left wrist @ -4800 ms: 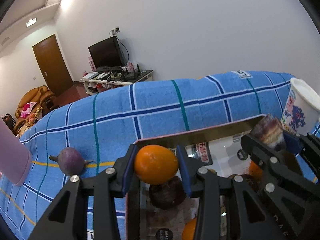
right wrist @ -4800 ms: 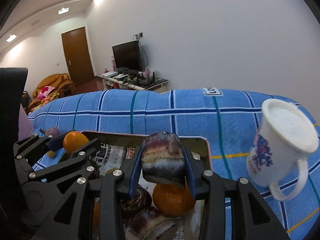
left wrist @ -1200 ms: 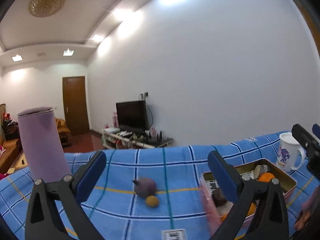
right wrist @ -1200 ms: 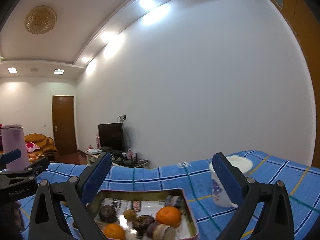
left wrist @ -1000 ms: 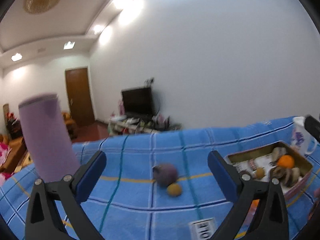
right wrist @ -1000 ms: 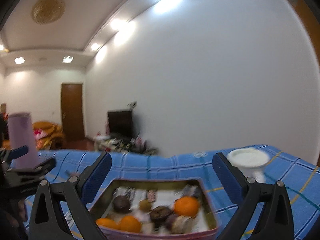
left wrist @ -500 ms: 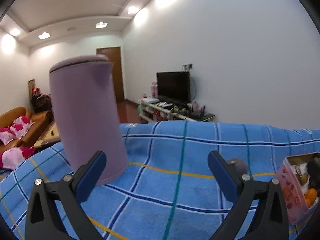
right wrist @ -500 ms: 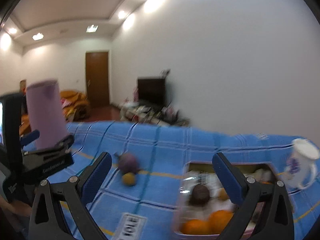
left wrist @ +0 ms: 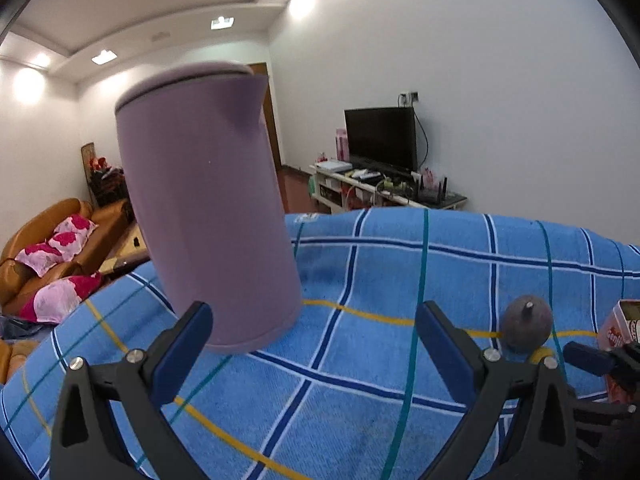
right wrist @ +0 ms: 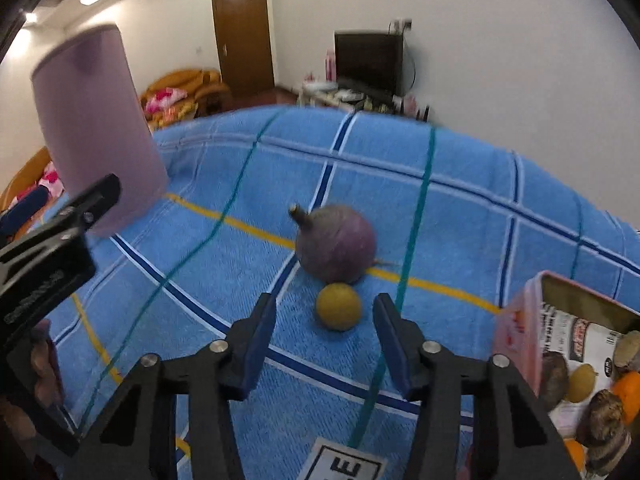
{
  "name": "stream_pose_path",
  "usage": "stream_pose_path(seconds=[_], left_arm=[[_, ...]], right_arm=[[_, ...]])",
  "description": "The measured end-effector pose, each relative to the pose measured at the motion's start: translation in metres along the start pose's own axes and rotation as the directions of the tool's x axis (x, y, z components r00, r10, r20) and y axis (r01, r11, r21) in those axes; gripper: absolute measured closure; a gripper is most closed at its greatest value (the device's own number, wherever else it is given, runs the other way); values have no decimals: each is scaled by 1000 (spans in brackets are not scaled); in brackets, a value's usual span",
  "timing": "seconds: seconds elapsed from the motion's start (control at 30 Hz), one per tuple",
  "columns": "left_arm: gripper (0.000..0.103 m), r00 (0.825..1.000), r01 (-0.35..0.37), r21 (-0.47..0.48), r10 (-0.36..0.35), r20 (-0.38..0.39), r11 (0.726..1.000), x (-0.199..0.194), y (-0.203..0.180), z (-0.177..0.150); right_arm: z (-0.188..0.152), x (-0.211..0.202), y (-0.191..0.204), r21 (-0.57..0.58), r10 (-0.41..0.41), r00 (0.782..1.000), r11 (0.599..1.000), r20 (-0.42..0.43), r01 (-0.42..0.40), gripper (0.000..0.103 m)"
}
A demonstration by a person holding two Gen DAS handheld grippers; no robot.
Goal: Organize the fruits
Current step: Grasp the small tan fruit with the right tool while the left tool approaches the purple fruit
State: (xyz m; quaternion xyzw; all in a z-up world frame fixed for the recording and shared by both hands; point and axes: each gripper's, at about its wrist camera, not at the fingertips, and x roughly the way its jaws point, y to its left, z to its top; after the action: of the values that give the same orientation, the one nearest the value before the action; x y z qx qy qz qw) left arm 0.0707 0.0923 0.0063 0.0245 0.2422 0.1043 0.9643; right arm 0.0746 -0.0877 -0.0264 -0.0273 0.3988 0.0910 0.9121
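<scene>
Now right gripper [right wrist: 325,330] closing around yellow fruit [right wrist: 338,306]

A desk [right wrist: 248,264] is covered by a blue cloth [left wrist: 360,400] checked with dark blue, white, teal and yellow lines. Toward the left edge a tall lilac jug [left wrist: 208,208] stands upright. Near the middle a purple round root vegetable [right wrist: 336,244] lies with a small yellow fruit [right wrist: 339,306] just beside it, nearly touching. At the right edge sits an open tin [right wrist: 516,336] holding fruit. A printed square marker [right wrist: 346,462] lies at the near edge.
</scene>
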Motion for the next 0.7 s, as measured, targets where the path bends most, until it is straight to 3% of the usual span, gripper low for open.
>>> stream_pose_path(seconds=[0.13,0.27,0.37,0.53,0.7], left_arm=[[0,1000,26,4,-26,4,1000,-2,-2,-1],[0,999,48,2,-48,8,999,-4,-3,0],[0,998,58,6,-58,6,998,-4,-3,1],[0,994,106,22,-106,16,994,-7,-8,1],[0,977,209,51,-210,28,977,-13,-21,-1]], right_arm=[[4,16,-2,17,12,998,1000,-65,-11,53],[3,19,-4,23,18,997,1000,-76,-16,76],[1,11,-7,24,27,998,999,-63,-25,77],[-12,-37,-14,37,-11,994,999,108,7,76],[-30,-88,-28,62,-114,953,993,282,100,77]])
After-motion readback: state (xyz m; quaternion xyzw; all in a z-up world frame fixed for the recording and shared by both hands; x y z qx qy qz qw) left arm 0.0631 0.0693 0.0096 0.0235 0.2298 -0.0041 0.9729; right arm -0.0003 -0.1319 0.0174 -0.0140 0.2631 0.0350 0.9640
